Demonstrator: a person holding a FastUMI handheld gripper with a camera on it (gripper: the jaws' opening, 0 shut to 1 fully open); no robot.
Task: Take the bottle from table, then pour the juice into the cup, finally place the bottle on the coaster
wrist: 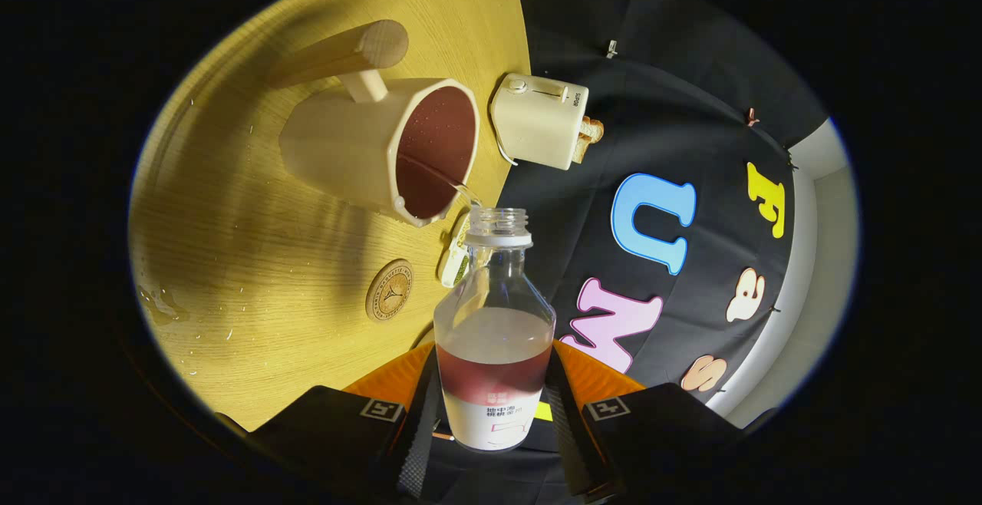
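Note:
My gripper is shut on a clear, uncapped bottle with a white label, held between both fingers. The view is rolled sideways, so the bottle is tipped. A thin stream of juice runs from the bottle's mouth into the cream cup just ahead. The cup has a wooden handle and holds dark red juice; a little red juice is left in the bottle. A round wooden coaster lies on the wooden table beside the cup, ahead of my fingers.
A cream toaster with bread in it stands beyond the cup near the table's far edge. A small white-and-green object lies behind the bottle's neck. Drops of liquid are spilled on the table.

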